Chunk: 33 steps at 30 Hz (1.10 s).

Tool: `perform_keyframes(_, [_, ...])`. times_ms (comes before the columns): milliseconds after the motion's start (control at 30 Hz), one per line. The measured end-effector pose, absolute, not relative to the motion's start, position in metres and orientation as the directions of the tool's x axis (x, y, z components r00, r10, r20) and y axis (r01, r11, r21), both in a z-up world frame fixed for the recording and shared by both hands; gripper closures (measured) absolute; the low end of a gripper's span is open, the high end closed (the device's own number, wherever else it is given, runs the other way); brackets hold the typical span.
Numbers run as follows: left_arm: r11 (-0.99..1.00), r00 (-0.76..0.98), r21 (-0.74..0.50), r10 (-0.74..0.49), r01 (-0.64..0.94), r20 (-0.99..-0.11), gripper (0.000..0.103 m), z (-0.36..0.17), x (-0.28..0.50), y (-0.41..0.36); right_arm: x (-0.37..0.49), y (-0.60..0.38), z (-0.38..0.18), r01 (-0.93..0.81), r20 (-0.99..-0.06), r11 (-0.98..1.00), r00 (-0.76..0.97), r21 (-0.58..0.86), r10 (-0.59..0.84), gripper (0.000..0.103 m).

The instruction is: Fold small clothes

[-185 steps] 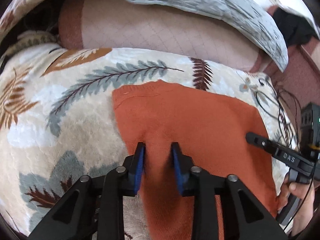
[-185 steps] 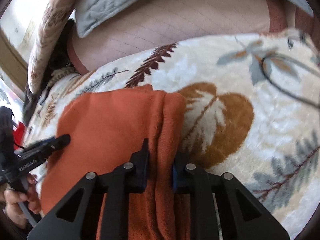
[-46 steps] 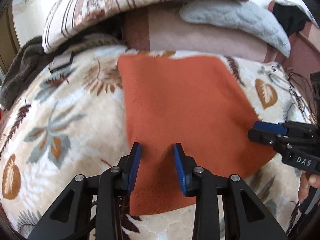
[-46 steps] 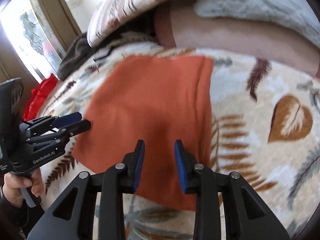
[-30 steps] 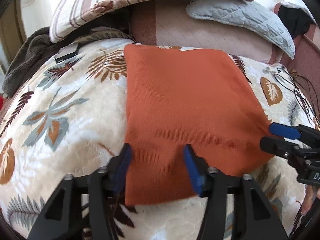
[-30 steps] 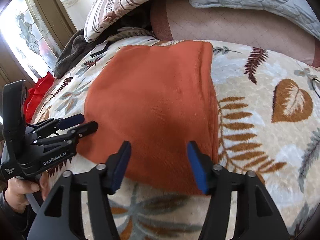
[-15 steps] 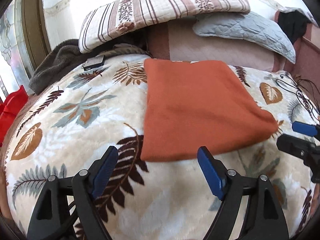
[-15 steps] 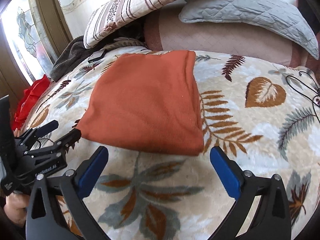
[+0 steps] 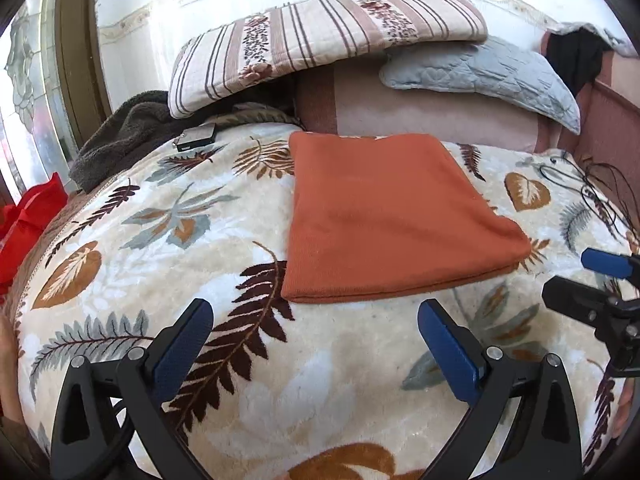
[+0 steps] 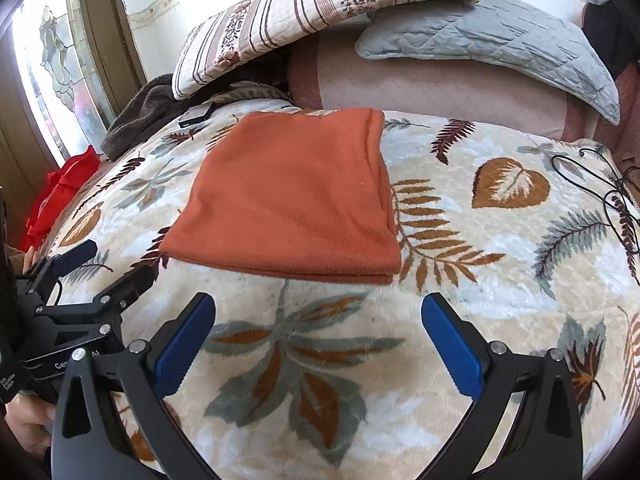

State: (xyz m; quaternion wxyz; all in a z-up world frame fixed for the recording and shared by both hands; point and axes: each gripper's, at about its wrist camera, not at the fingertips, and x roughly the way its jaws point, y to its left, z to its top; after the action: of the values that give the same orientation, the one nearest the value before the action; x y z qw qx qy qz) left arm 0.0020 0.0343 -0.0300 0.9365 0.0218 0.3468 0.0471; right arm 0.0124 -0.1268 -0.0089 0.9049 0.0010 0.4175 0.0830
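Left gripper (image 9: pixel 314 344): jaws spread wide, empty, above the blanket (image 9: pixel 132 240).
Right gripper (image 10: pixel 318 340): jaws spread wide, empty.
Orange garment (image 9: pixel 384 216): folded flat, just beyond both jaw pairs, untouched.
Beyond garment: striped pillow (image 9: pixel 320 36), grey pillow (image 9: pixel 488 72).
Right of right jaws: black cable (image 10: pixel 612 196).

Both the left gripper (image 9: pixel 316 344) and right gripper (image 10: pixel 320 340) have released the folded orange garment (image 9: pixel 384 216), opened wide and drawn back.
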Motion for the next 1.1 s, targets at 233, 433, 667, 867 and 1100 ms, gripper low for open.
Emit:
perform_keyframes(233, [0.989, 0.765, 0.142, 0.122, -0.040, -0.633, 0.000, -0.031, -0.004, 0.020, 0.001, -0.127, -0.005, -0.135, -0.746, 0.989, 0.652, 0.060, 0.134, 0.000])
perform_keyframes(433, [0.990, 0.771, 0.136, 0.108, -0.028, -0.628, 0.000, -0.030, -0.007, 0.016, -0.003, -0.129, -0.009, -0.124, -0.739, 0.991, 0.662, 0.055, 0.124, 0.000])
perform_keyframes(667, [0.990, 0.774, 0.139, 0.116, -0.037, -0.623, 0.000, -0.030, -0.007, 0.019, -0.004, -0.124, -0.005, -0.136, -0.727, 0.990, 0.676, 0.038, 0.120, 0.000])
perform_keyframes(867, [0.992, 0.770, 0.123, 0.109, -0.040, -0.629, 0.000, -0.029, -0.005, 0.021, -0.004, -0.124, -0.004, -0.129, -0.725, 0.991, 0.678, 0.044, 0.121, 0.000])
perform_keyframes(1100, [0.992, 0.777, 0.120, 0.101, -0.033, -0.621, 0.000, -0.029, -0.006, 0.023, -0.003, -0.125, -0.006, -0.126, -0.731, 0.990, 0.670, 0.057, 0.127, 0.000])
